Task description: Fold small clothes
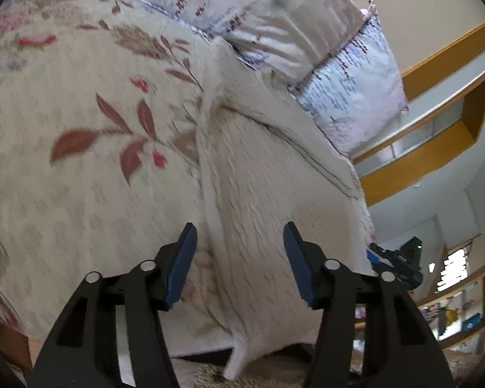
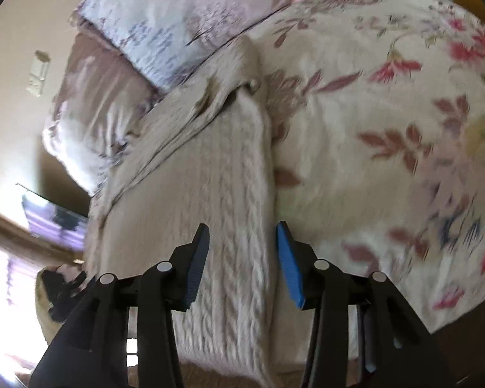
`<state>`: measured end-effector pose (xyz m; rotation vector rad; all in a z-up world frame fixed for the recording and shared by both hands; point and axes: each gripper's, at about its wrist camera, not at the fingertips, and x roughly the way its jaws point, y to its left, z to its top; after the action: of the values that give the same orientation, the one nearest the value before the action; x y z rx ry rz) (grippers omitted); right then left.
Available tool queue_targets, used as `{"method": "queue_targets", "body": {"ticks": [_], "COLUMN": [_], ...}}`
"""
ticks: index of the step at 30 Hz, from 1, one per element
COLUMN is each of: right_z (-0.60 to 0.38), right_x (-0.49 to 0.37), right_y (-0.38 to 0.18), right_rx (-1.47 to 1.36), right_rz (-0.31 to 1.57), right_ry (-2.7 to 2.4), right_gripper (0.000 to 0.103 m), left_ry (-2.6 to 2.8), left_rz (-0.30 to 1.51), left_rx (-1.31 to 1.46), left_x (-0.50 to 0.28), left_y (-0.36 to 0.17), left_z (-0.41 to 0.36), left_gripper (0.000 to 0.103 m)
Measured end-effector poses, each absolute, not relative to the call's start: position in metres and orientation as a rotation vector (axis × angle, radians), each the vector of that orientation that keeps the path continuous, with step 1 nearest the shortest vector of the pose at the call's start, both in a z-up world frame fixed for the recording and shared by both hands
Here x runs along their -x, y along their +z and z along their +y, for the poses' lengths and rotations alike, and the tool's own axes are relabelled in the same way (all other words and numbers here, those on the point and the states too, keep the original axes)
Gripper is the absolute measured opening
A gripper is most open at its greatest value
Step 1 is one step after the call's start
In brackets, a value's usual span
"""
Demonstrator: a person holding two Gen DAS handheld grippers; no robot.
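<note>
A cream cable-knit sweater (image 1: pixel 274 187) lies on the flowered bedspread (image 1: pixel 80 161), running from the bed's near edge toward the pillows. My left gripper (image 1: pixel 241 236) is open, its blue pads (image 1: pixel 186 258) spread over the sweater's near end, holding nothing. In the right wrist view the same sweater (image 2: pixel 223 200) lies lengthwise with a sleeve or side folded over it near the collar. My right gripper (image 2: pixel 242 236) is open over the sweater's near right edge, empty. The right gripper also shows in the left wrist view (image 1: pixel 394 258) at the sweater's right side.
Two patterned pillows (image 1: pixel 274 16) lie at the head of the bed, also in the right wrist view (image 2: pixel 165 19). Wooden shelving (image 1: pixel 436 123) stands on the wall beyond. The bedspread (image 2: pixel 388 129) extends to the right. The bed's near edge drops off below the grippers.
</note>
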<state>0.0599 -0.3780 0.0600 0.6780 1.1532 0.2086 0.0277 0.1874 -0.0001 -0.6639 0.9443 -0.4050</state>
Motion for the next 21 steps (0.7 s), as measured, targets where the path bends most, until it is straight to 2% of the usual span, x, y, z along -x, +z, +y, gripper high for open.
{"method": "queue_targets", "body": {"ticks": [1,5,10,13,17,21], "right_z": [-0.377,-0.372,-0.364,-0.355,-0.347,-0.340], "right_x": [-0.056,-0.037,-0.015,-0.004,0.004,0.008], "right_y": [0.059,0.054,0.058,0.061,0.063,0.059], "right_rx": [-0.690,-0.766,-0.756,-0.724,-0.693,-0.657], "right_rz": [1.159,1.185,1.205,1.227,1.252,1.296], "right_ry": [0.229,0.329,0.394,0.425,0.452,0.442], "right_gripper": [0.039,0.033,0.029,0.026,0.025,0.013], "left_ry": [-0.423,-0.500,-0.601,-0.630,-0.648,-0.655], "left_rz": [0.950,0.969,0.992,1.014,1.025,1.064], "left_rx": [0.671,0.698,0.758,0.776,0.777,0.707], "left_x": [-0.024,-0.012,0.006,0.016,0.022,0.026], "left_y": [-0.002,-0.007,-0.016,-0.024,-0.025,-0.023], "left_z": [0.185,0.175,0.166,0.163,0.162,0.152], "left_gripper": [0.047,0.035,0.031,0.025,0.024,0.020]}}
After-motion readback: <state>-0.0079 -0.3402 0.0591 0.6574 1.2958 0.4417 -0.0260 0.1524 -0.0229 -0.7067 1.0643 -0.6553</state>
